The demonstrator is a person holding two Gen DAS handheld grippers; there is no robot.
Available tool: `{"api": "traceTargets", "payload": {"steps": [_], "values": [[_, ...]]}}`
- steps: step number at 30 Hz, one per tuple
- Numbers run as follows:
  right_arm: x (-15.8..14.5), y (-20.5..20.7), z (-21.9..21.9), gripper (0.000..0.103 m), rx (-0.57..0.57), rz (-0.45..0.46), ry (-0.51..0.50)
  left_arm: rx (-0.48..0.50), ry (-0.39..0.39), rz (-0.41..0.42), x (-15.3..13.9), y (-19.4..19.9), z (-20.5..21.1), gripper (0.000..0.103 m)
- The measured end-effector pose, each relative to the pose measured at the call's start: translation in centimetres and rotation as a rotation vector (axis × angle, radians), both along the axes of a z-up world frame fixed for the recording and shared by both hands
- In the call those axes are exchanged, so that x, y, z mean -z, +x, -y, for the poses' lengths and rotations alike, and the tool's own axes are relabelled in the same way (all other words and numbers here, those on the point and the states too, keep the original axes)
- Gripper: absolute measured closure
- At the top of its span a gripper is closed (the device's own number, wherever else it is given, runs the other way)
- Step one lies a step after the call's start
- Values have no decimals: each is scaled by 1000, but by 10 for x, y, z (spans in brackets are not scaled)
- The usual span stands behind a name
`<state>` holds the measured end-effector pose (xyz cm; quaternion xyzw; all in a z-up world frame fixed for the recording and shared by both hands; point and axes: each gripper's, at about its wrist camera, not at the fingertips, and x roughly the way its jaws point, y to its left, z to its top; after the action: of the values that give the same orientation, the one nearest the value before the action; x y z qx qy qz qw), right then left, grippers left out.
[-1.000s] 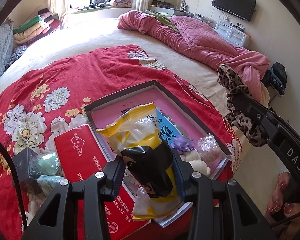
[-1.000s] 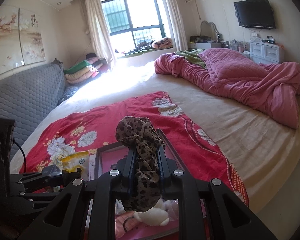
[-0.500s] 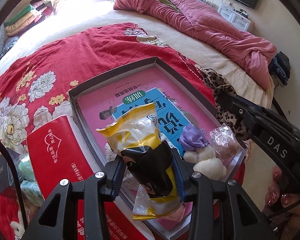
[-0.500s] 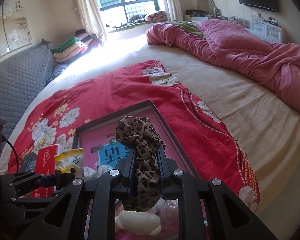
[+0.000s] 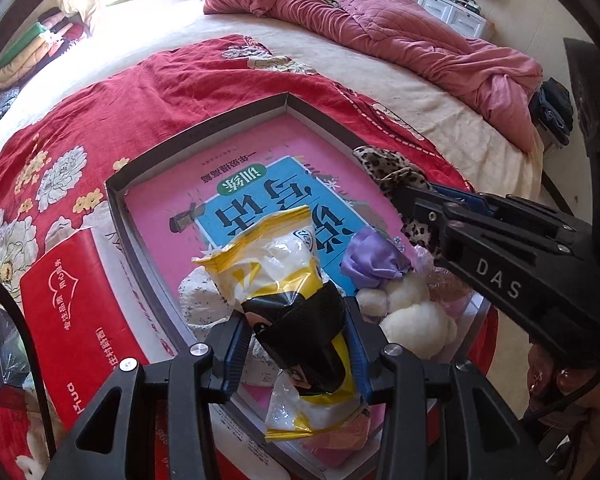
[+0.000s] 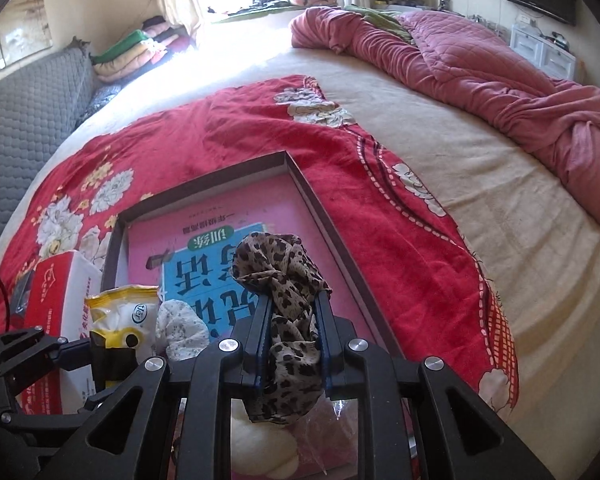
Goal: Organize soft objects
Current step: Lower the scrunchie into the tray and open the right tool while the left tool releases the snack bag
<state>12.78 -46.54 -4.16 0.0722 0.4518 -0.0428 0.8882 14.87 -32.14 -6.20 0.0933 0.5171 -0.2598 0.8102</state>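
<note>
Soft objects sit on a bed (image 6: pixel 500 184) with a cream sheet. Pink quilt (image 5: pixel 400 36) bunched at the far side. Red floral blanket (image 6: pixel 260 132) covers the near part. Shallow grey tray (image 5: pixel 204 128) lies on the blanket, pink-and-blue book (image 5: pixel 256 200) flat inside it. Red tissue pack (image 5: pixel 76 312) just beside the tray's left wall. Near end of tray holds a cream plush toy (image 5: pixel 416 320), purple fabric piece (image 5: pixel 372 256) and a speckled white cloth (image 5: pixel 198 292), all close together. Left gripper (image 5: pixel 296 340) clamped on a yellow-and-black snack bag (image 5: pixel 284 280), held over the tray's near end. Right gripper (image 6: pixel 292 344) pinched tight on a leopard-print cloth (image 6: pixel 280 276), bunched above the fingers and hanging below, over the tray.
</note>
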Motion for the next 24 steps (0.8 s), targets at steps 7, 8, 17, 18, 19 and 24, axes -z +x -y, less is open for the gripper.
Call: {"api": "traceTargets", "payload": {"steps": [7,8,17,18,19,24], "values": [[11,4,2,81,-2,-40,5,28,7,-13,5,0,9,60],[13,5,3,81,0,-48,5,29,5,-14,6,0,10,59],[20,3,9,66,12,-65,70,33,9,-21,11,-1,13,59],[20,3,9,66,10,-62,66,31,7,-27,12,0,13,59],[19,3,8,65,12,-60,62,33,6,-29,13,0,14,59],[16,1,7,60,23,-55,46,39,8,-26,13,-2,16,59]]}}
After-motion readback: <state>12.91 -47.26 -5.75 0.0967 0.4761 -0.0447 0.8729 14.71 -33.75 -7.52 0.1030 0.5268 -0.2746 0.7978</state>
